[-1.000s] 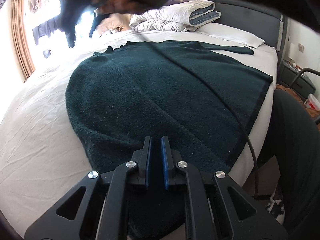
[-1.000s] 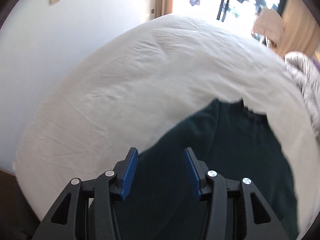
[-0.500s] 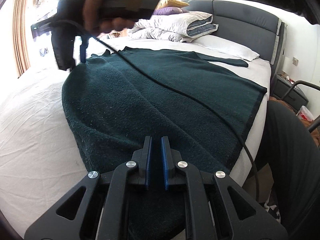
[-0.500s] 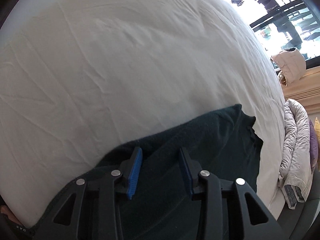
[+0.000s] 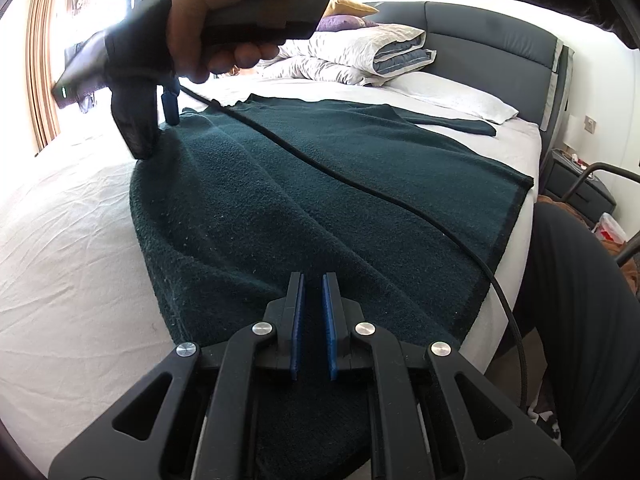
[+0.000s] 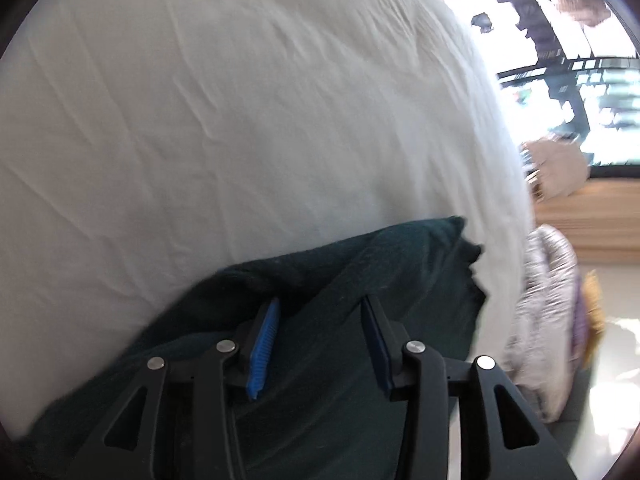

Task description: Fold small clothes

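Dark green fleece garment (image 5: 328, 200) lies flat on white bed sheet (image 5: 68, 248), filling the bed from 6 to 12 o'clock in the left wrist view.

Left gripper (image 5: 313, 326) at 6 o'clock: jaws almost fully closed over the near hem; whether cloth is actually pinched cannot be told.

Right gripper (image 6: 318, 344), seen at 10 o'clock from the left: jaws part-open and opening, straddling the far edge, nothing clamped.

Judgement: seat the lower finger under the edge fold before closing; grab both layers, then lift both corners evenly. Keep cable (image 5: 360, 188) clear of the fold.
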Available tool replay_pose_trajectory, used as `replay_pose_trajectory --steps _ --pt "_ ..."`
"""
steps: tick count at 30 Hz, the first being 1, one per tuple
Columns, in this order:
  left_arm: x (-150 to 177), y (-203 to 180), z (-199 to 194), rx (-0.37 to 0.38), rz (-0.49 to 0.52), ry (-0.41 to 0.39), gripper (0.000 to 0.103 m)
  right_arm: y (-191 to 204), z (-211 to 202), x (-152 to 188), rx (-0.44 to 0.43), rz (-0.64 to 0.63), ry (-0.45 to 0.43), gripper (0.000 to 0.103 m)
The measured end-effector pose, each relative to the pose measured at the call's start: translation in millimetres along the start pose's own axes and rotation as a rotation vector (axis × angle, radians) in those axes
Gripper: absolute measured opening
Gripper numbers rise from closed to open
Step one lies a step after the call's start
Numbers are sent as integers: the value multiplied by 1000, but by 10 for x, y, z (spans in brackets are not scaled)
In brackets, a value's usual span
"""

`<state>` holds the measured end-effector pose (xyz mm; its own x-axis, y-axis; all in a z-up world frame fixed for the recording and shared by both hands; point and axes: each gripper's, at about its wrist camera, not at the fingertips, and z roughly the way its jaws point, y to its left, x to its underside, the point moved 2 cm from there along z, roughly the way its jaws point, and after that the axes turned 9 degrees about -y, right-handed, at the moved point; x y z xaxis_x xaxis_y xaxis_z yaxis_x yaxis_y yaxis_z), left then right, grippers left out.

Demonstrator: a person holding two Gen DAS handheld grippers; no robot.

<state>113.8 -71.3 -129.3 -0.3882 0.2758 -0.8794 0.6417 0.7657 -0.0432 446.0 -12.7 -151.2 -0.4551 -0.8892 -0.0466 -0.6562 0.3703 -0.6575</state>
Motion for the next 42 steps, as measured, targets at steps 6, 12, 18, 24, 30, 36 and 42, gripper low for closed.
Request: replay_pose_trajectory --steps 6,12,18,24,30,36,42 --pt "4 23 -8 2 -4 -3 9 211 100 -63 121 -108 20 44" --pt "1 40 -13 2 -7 -4 9 227 95 -200 390 -204 -91 59" --pt "-2 51 -18 1 -7 -6 9 318 95 -295 433 -236 -172 59" --pt "-1 57 -21 0 -7 -7 9 289 -48 -294 417 -240 -267 59" --pt "-12 41 -30 -2 -4 -9 9 -238 -160 -275 137 18 -291 62" --pt "-14 38 -32 -3 -1 -9 9 -1044 -486 -251 -46 358 -409 71" --pt "-23 19 -31 -1 3 -6 9 -1731 202 521 -336 911 -297 38"
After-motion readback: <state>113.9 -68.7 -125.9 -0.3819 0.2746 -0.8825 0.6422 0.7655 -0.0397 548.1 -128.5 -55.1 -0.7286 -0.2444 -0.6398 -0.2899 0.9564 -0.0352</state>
